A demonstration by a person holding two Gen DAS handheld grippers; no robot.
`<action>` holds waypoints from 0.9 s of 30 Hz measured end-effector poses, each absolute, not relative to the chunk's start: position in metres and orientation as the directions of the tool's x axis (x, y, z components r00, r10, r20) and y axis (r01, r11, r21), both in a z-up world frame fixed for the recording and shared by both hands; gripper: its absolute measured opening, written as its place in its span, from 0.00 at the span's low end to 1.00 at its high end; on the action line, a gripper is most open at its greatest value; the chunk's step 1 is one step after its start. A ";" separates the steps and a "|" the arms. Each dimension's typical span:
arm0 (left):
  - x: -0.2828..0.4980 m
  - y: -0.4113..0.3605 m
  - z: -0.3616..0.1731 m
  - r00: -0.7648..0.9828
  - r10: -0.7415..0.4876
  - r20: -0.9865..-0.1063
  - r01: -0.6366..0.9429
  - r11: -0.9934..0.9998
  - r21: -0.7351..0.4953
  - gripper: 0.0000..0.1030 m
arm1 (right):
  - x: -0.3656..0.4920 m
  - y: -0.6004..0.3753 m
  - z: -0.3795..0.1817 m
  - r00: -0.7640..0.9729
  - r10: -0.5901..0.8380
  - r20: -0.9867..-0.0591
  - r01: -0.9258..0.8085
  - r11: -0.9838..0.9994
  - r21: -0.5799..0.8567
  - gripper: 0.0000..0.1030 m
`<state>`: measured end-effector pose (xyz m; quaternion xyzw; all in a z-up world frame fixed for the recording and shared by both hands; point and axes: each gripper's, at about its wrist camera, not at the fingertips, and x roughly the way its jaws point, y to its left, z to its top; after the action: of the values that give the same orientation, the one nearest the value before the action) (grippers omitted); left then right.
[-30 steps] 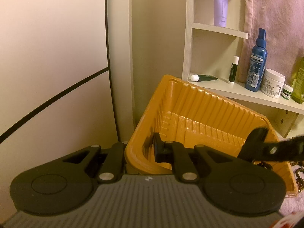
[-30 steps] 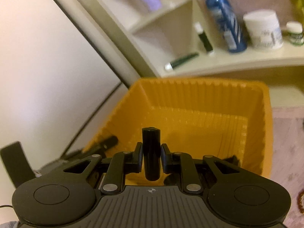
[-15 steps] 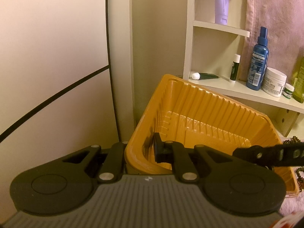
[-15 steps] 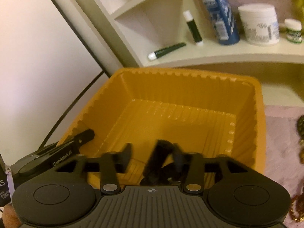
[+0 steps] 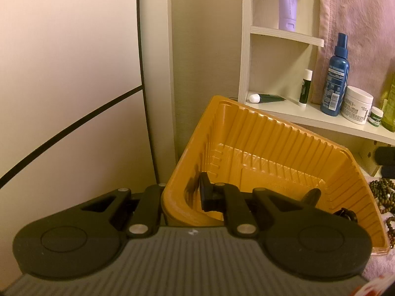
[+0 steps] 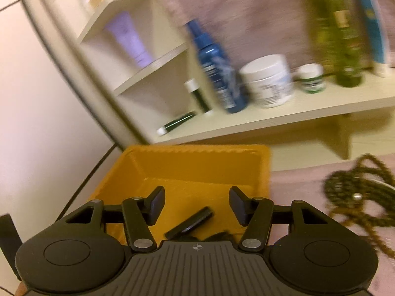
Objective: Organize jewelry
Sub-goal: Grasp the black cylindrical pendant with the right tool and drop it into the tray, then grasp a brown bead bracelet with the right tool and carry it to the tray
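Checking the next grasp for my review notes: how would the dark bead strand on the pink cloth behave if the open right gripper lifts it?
The bead strand lies in loose loops, so it would probably hang limp. Pinched at one spot by the right gripper, it may slip, since the beads look small and round.

A home bathroom nook: toiletry shelf (image 5: 321,120), cream jar (image 5: 356,104), hanging towel (image 5: 358,12).

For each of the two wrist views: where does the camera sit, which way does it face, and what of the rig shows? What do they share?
Left wrist: behind the left gripper, clamped on the near wall of the orange tray; it faces the shelf.
Right wrist: behind the open right gripper, above the tray's near end, where a black piece lies; beads to the right.
Shared: tray, shelf, blue spray bottle.
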<state>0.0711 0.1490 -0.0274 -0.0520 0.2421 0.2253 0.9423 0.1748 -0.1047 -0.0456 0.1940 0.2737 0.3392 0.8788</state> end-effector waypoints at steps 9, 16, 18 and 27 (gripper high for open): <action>0.071 0.150 -0.028 0.781 0.398 -0.481 -0.448 0.894 0.012 0.11 | 0.151 -0.183 -0.070 0.674 0.582 -0.456 -0.358 0.796 0.488 0.56; 0.072 0.151 -0.028 0.779 0.399 -0.484 -0.447 0.894 0.016 0.12 | 0.133 -0.205 -0.095 0.677 0.498 -0.542 -0.309 0.861 0.404 0.56; 0.072 0.150 -0.028 0.778 0.399 -0.485 -0.447 0.894 0.019 0.12 | 0.130 -0.206 -0.098 0.675 0.486 -0.555 -0.322 0.871 0.371 0.56; 0.072 0.150 -0.027 0.777 0.400 -0.486 -0.446 0.895 0.024 0.12 | 0.135 -0.179 -0.104 0.674 0.462 -0.576 -0.426 0.880 0.208 0.37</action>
<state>0.0724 0.1497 -0.0272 -0.0464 0.2469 0.2248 0.9415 0.1348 -0.1795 -0.1038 0.0279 0.3226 0.2430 0.9144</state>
